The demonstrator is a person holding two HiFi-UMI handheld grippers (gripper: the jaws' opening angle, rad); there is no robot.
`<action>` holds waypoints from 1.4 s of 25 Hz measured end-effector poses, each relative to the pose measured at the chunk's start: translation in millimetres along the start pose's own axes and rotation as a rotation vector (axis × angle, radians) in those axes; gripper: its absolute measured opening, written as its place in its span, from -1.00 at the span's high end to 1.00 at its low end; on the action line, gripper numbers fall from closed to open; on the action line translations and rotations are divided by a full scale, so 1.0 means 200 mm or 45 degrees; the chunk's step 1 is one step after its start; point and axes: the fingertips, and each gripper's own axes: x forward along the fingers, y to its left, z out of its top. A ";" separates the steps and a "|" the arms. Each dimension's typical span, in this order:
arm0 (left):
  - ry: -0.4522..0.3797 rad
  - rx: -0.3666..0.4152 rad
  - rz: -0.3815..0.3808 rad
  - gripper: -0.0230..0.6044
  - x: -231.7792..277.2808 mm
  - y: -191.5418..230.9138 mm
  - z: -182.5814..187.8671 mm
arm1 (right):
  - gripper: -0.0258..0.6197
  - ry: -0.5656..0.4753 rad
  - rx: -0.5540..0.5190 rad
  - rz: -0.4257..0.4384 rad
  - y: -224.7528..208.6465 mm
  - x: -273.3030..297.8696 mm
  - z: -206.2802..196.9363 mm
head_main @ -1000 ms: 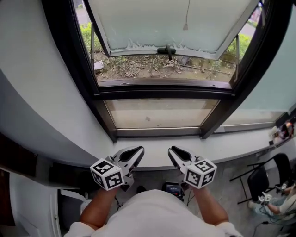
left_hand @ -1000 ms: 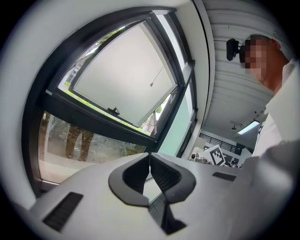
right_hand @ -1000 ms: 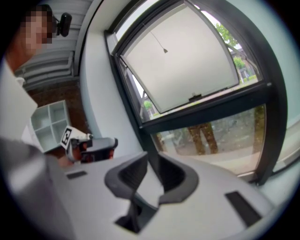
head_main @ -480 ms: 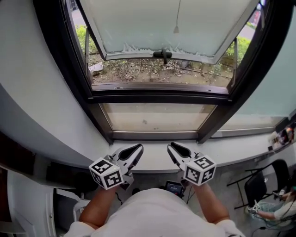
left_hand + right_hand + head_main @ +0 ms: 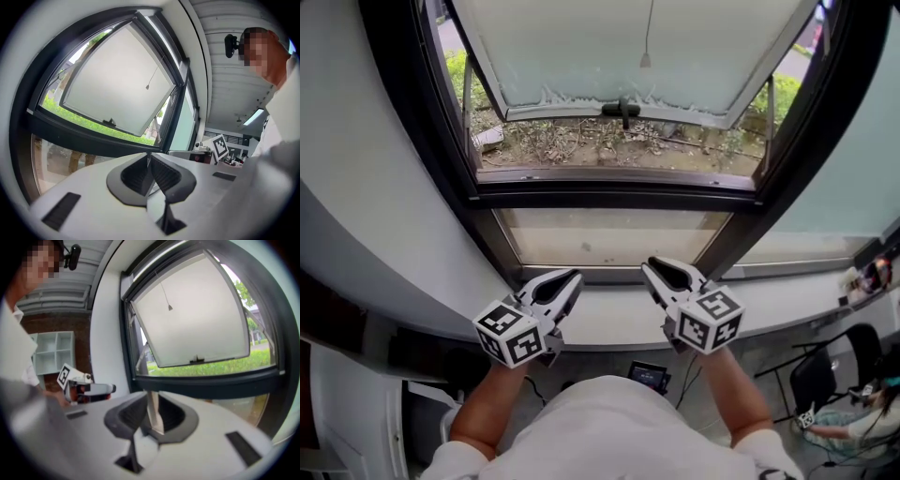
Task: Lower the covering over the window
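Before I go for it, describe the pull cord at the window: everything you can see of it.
The pull cord is a thin, pale line hanging straight down, seen against the frosted, outward-tilted window pane. It ends in a small, grey, cone-shaped toggle that hangs free above the pane's dark handle, near the middle of the window opening. Its top runs out of view, so the fixing cannot be seen. Nothing touches it.
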 end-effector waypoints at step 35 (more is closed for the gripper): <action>-0.100 0.561 0.024 0.86 0.28 -0.01 0.84 | 0.69 -0.101 -0.778 -0.247 -0.23 0.22 1.13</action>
